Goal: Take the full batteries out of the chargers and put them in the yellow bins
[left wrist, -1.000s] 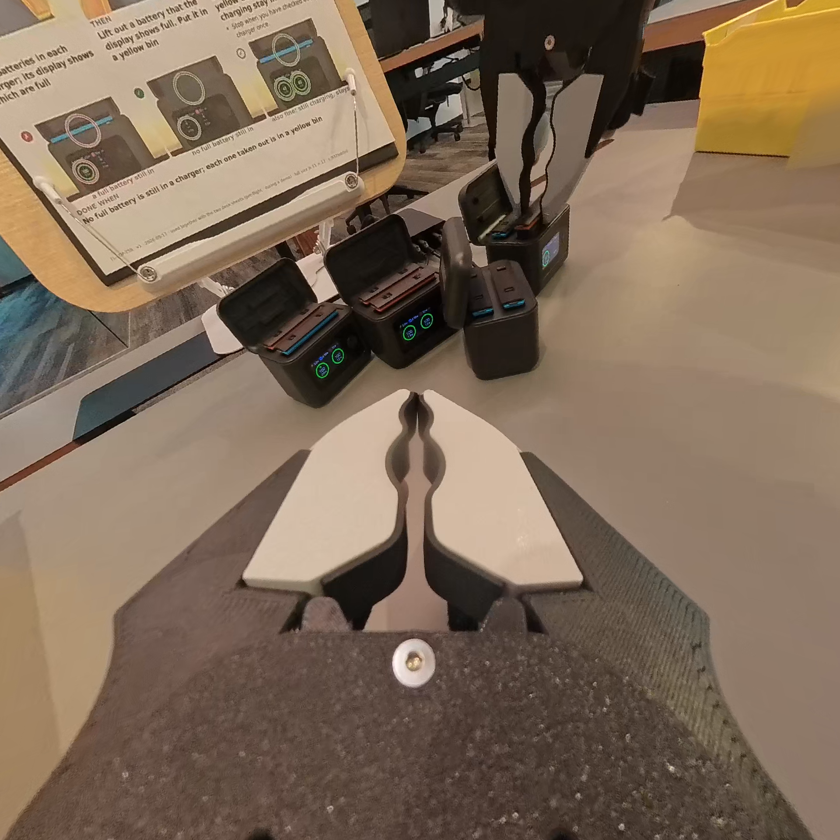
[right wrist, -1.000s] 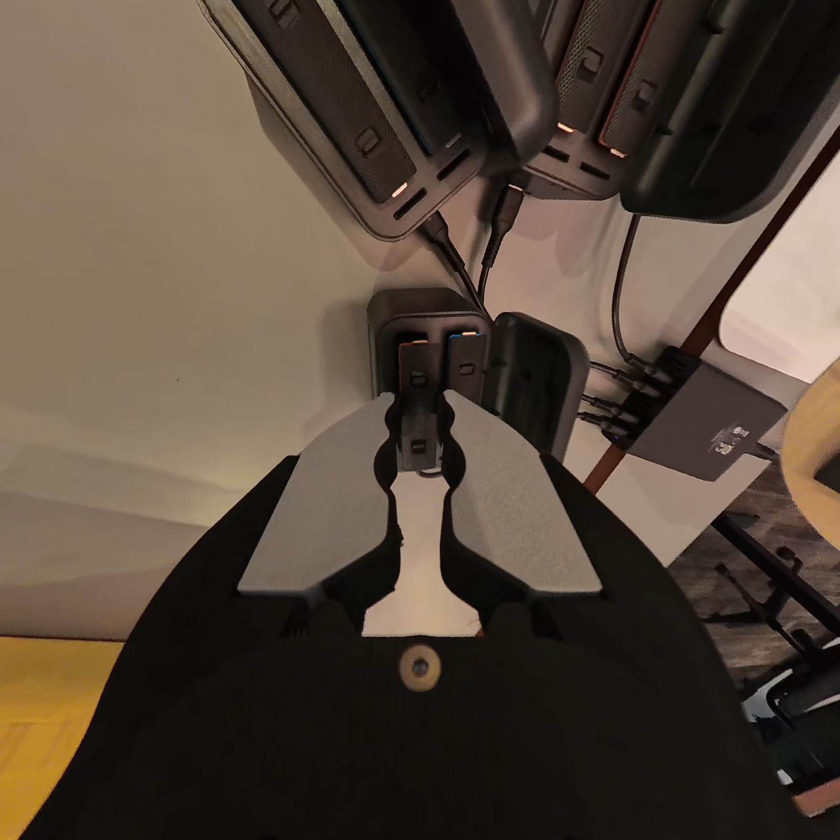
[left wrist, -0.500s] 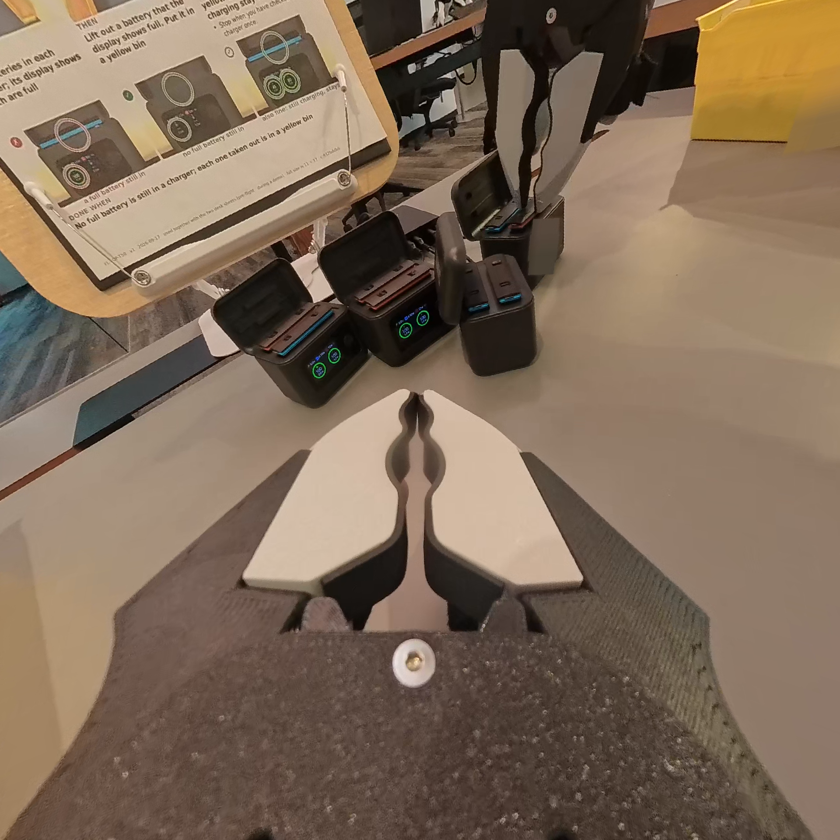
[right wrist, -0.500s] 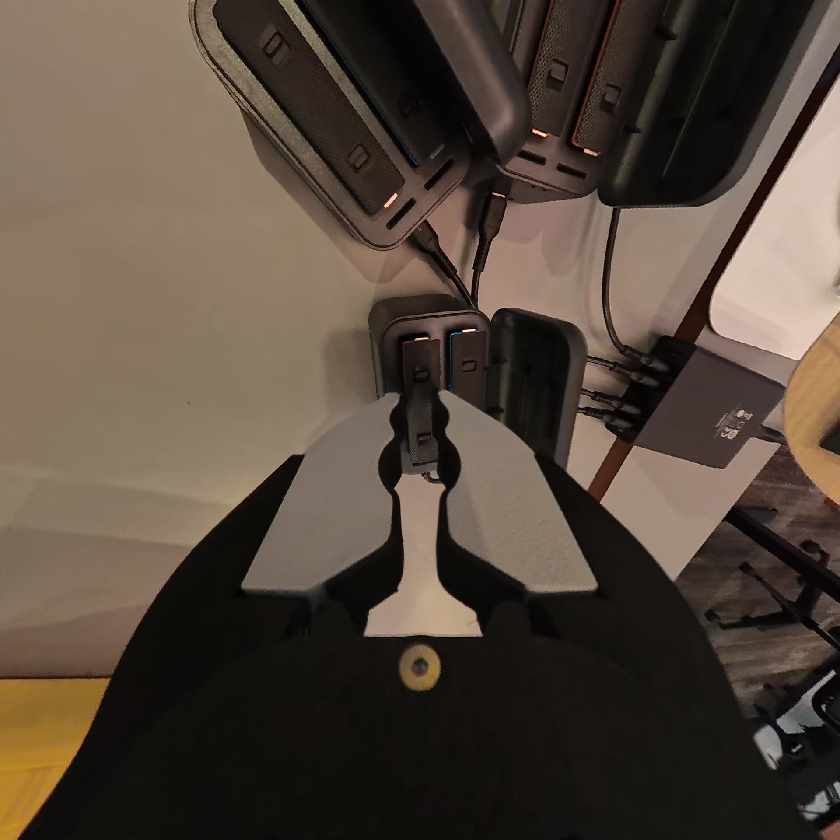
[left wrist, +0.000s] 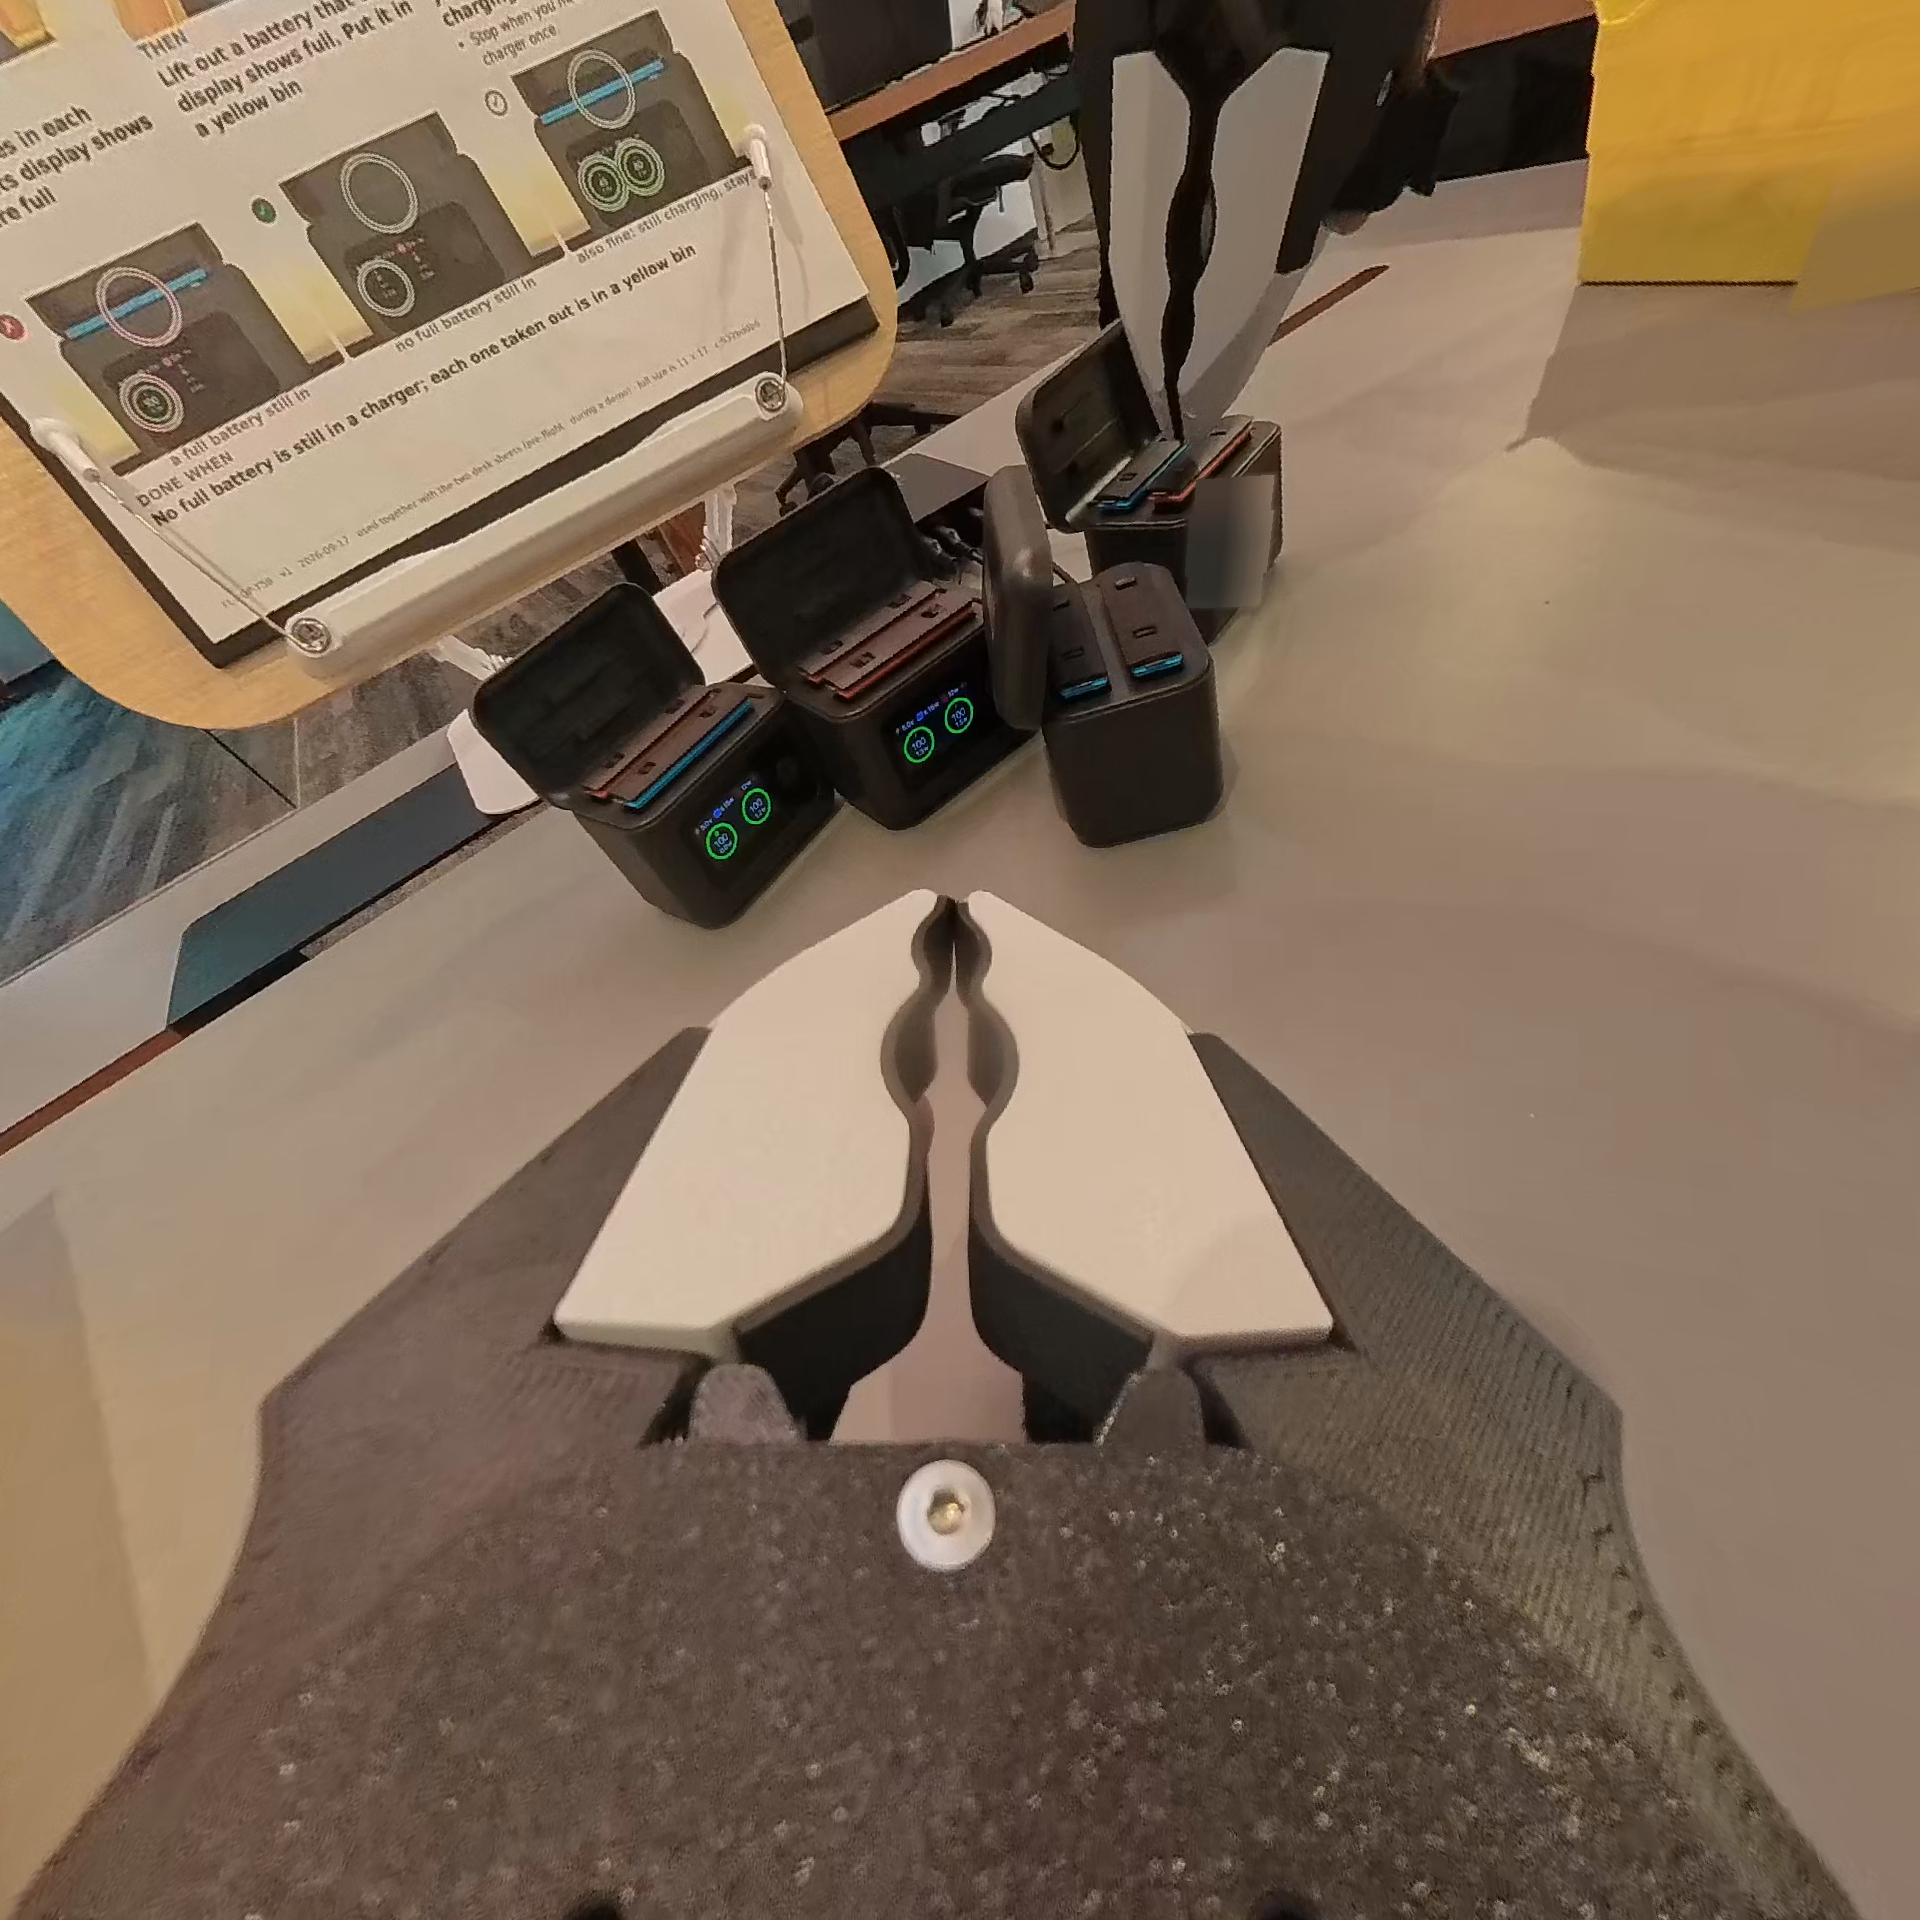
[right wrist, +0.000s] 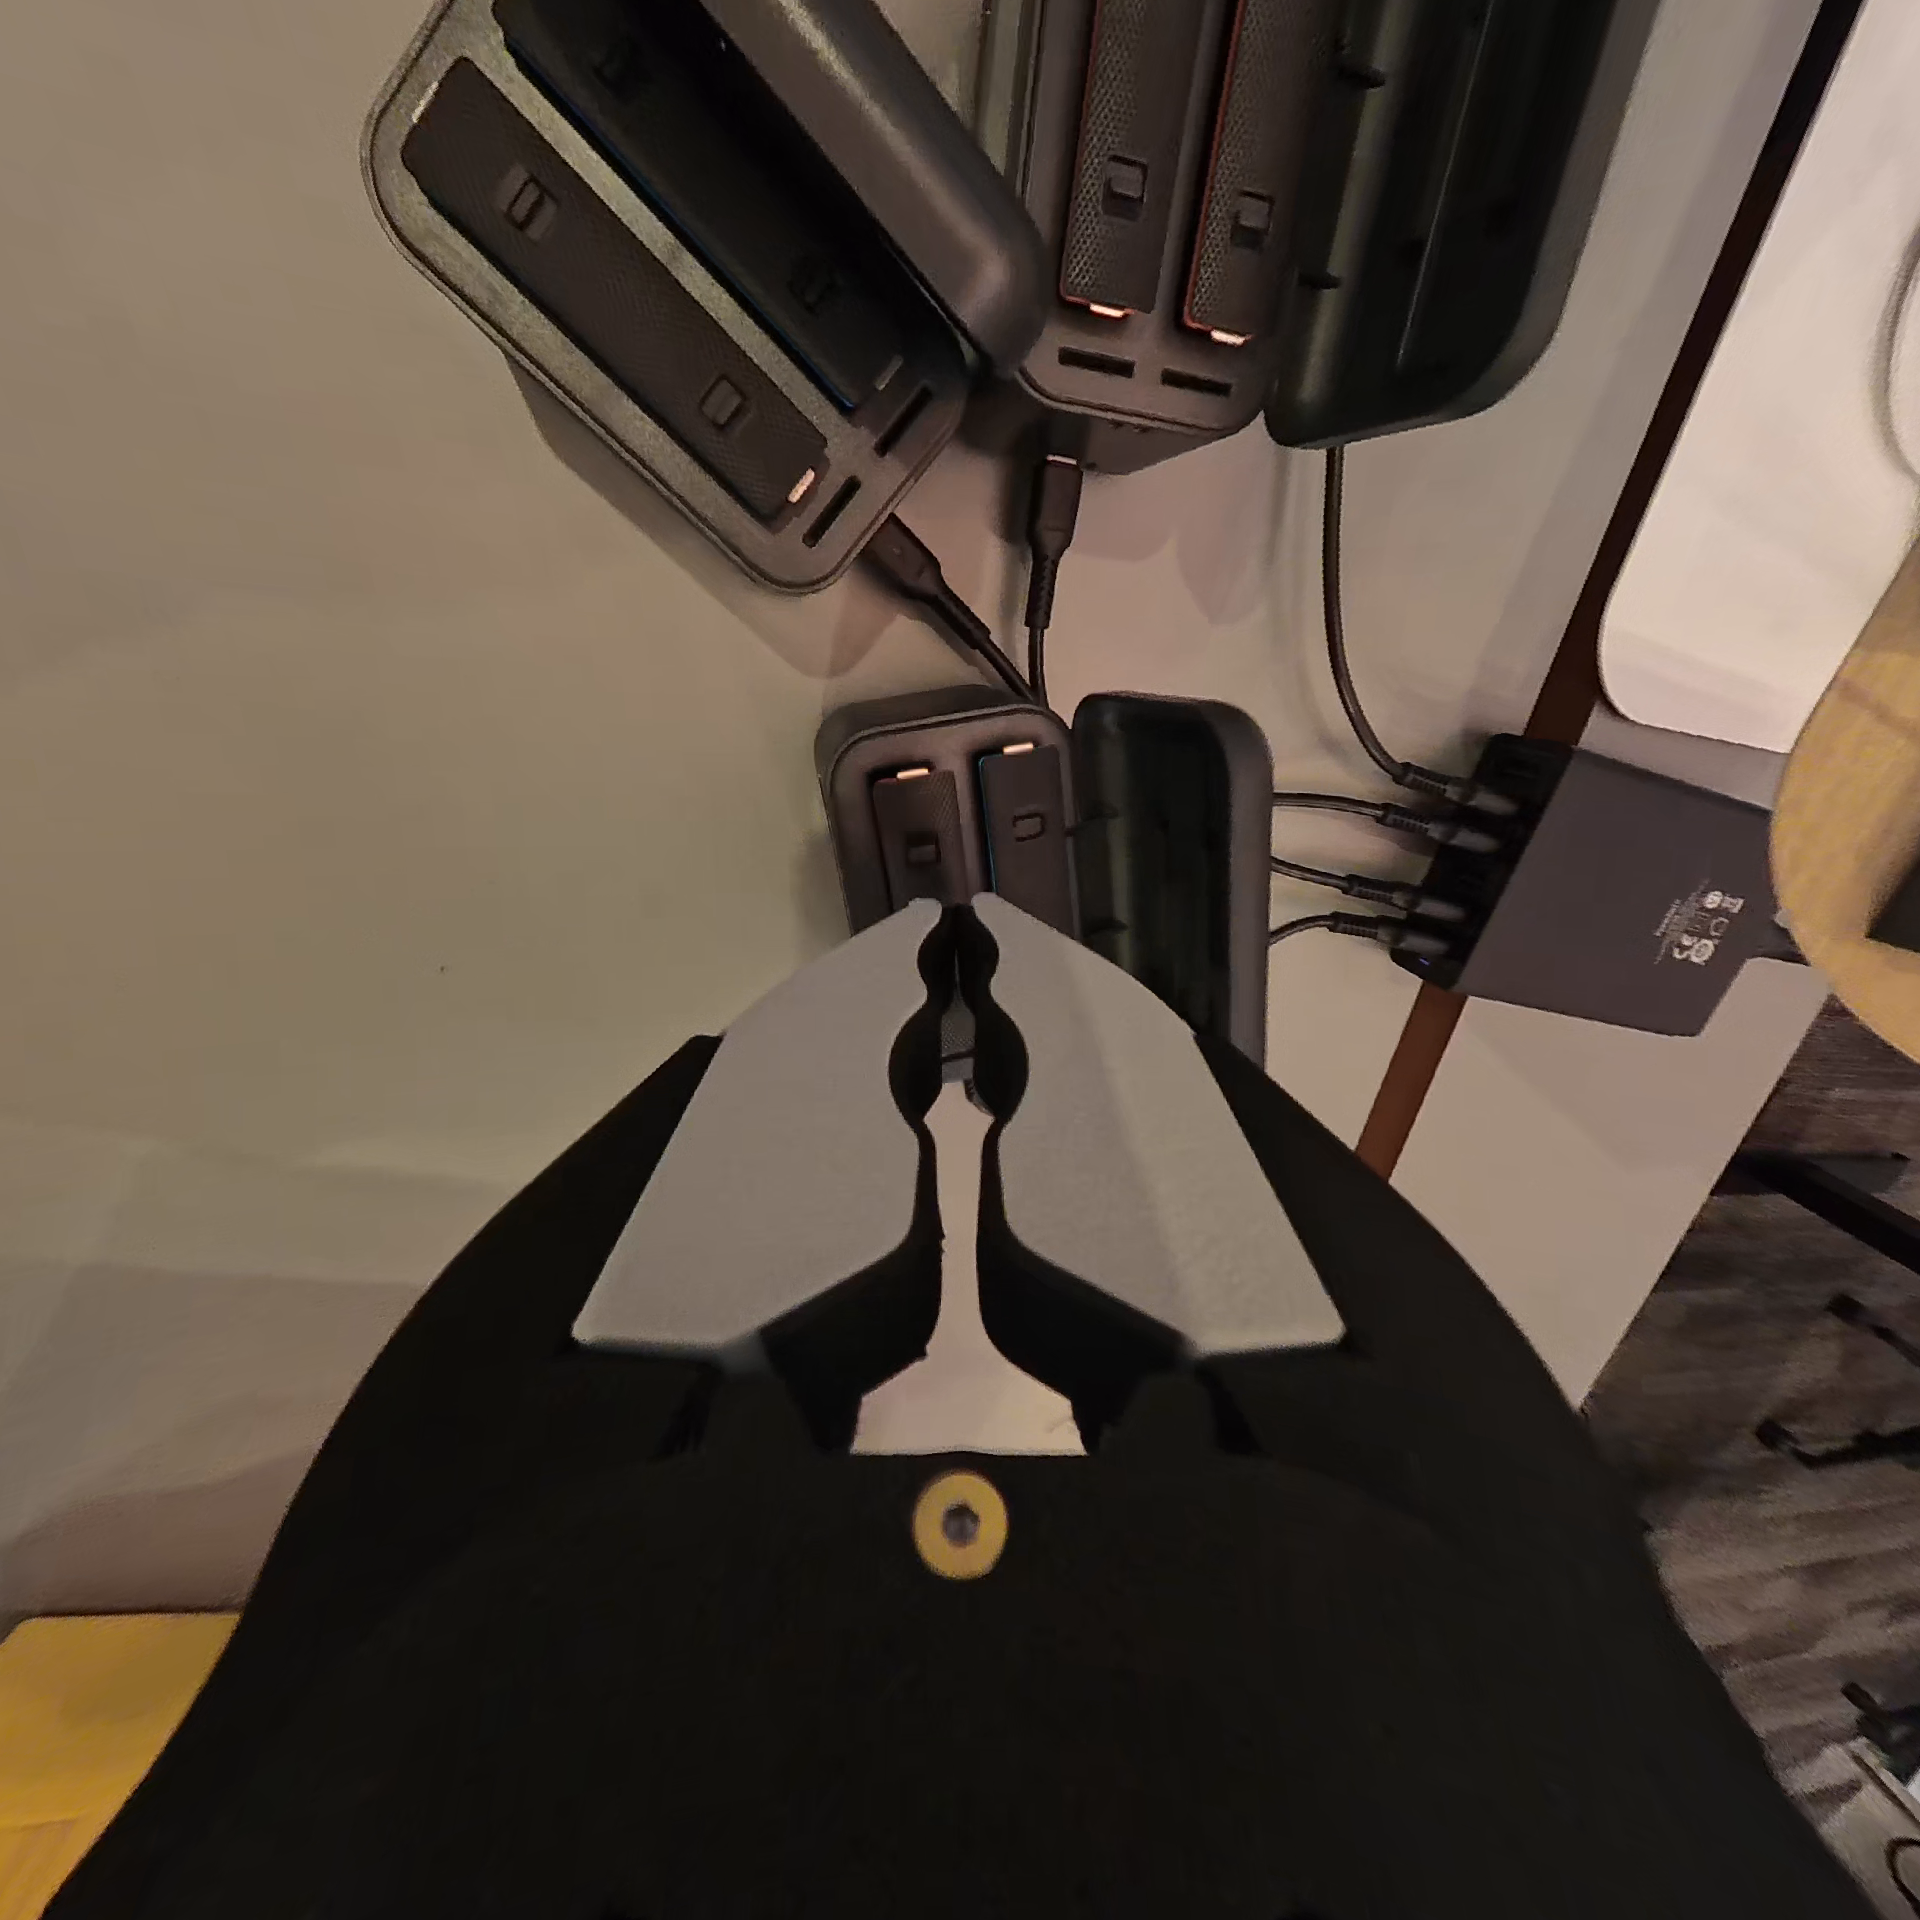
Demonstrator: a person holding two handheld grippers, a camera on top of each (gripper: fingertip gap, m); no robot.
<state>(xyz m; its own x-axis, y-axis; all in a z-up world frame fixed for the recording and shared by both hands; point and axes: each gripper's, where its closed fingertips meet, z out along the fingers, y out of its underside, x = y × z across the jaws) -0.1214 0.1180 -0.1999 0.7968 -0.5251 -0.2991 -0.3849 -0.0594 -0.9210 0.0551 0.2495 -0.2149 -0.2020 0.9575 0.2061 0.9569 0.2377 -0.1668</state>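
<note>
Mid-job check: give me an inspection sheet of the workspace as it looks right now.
Surface: grey table, bare around the chargers.
Job's things: four chargers in a cluster, lids open, two batteries showing in each: left charger, middle charger, right charger, far charger. Yellow bin at the far right.
Clutter: nothing seen.
Grippers: left gripper shut, empty, above the table. Right gripper shut, tips at the orange-edged battery in the far charger; whether it pinches it cannot be told.
Cables: charger cables run to a grey power hub at the table edge.
Surroundings: instruction board on a stand; office chairs behind.
</note>
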